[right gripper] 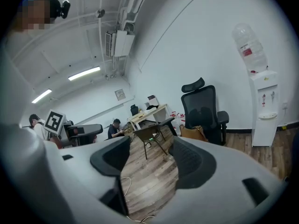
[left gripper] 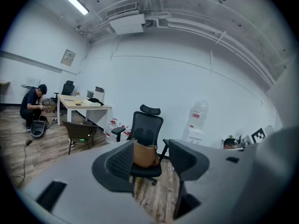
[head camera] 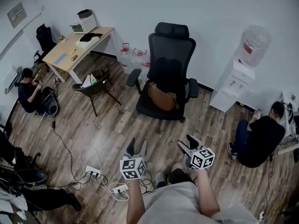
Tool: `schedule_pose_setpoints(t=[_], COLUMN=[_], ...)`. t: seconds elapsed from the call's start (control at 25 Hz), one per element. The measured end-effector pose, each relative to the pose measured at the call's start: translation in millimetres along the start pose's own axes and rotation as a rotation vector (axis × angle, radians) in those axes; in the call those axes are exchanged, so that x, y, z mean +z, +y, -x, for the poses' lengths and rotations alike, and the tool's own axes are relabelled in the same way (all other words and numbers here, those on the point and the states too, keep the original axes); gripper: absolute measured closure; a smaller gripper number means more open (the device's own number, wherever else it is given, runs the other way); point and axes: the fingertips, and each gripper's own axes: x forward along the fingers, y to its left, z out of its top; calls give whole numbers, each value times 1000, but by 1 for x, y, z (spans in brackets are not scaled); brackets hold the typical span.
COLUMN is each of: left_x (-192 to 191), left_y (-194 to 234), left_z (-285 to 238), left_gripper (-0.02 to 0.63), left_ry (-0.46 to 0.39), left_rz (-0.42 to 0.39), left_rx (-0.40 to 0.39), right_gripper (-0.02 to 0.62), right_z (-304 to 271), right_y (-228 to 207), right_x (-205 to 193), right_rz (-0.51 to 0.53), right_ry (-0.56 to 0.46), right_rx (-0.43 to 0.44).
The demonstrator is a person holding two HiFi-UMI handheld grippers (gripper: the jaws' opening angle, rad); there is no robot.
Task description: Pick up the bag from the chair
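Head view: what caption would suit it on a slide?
Jaws apart, the left gripper and right gripper face the brown bag on the black office chair.

readable text: none
red label on clear water-cooler bottle (right gripper: 248, 52): illegible; up-right of right gripper (right gripper: 148, 154) jaws
framed grey wall plaque (right gripper: 120, 94): print too small; above those jaws
black-and-white square marker (right gripper: 54, 121): pattern only; left of jaws

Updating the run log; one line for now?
bag on chair, untouched | left gripper open | right gripper open
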Motion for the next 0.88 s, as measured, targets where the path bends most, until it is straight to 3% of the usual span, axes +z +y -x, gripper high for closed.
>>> schedule_pose_setpoints(t=[0.16,0.4,0.8,0.88], left_x=[-7,-4,53,66], left_y=[26,41,73,74], left_z=[-8,-41,-134,-155], left_gripper=[380,380,380,379], left_ry=[8,12,-5,-6], left_rz=[32,32,-1,-18], left_rx=[22,37,70,76], right_gripper=[270,270,295,327], right_z=[-21,-52,-127,-139], right_y=[-1,-24,-77,-93], right_x=[-2,-2,61,75], right_rz=[12,-4,-38,-57], right_ry=[5,25,-40,-60], right_rx=[0,10,29,36])
